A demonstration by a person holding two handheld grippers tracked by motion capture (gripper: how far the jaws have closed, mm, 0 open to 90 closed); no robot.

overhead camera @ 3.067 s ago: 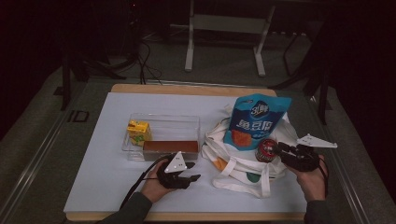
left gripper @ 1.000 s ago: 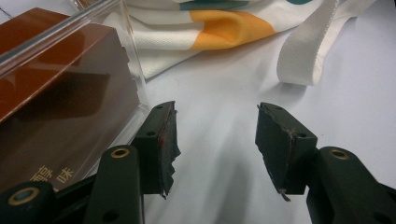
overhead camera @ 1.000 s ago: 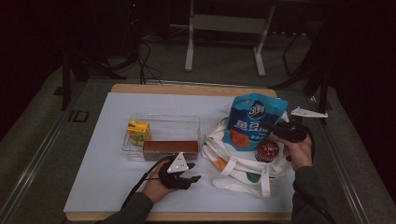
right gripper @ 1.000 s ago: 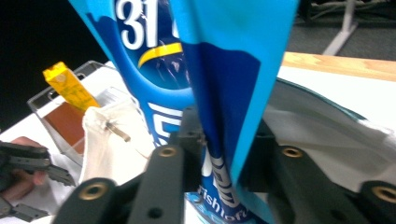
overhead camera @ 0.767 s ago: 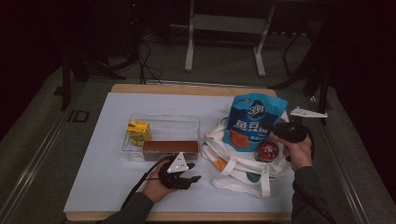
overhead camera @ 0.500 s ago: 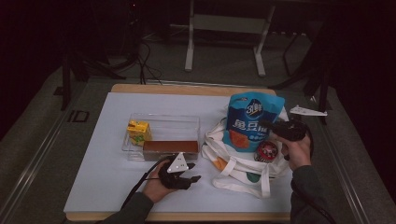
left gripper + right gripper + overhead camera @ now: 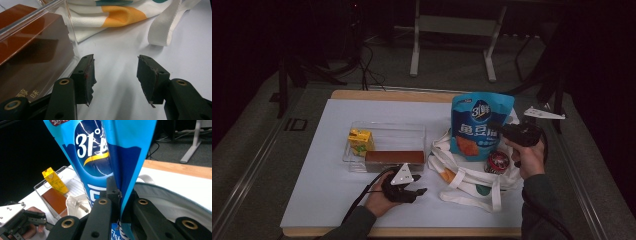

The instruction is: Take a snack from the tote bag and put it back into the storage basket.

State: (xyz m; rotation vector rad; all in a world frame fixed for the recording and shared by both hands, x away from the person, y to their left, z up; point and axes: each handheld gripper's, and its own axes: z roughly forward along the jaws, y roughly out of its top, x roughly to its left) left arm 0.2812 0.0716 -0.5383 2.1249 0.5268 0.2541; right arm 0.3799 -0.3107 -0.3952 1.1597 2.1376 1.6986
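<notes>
Snack bag (image 7: 100,152), blue and upright, is pinched at its edge between the closed jaws of the right gripper (image 7: 117,195); that gripper's view shows the pinch close up, while the high view shows the bag (image 7: 481,125) standing above the white tote bag (image 7: 467,175), with a red tin (image 7: 498,162) on the tote. Left gripper (image 7: 115,75) rests on the bench (image 7: 332,175), jaws about half open and empty, just beside the clear tray (image 7: 384,132) holding a brown box (image 7: 394,157) and a yellow carton (image 7: 360,141).
</notes>
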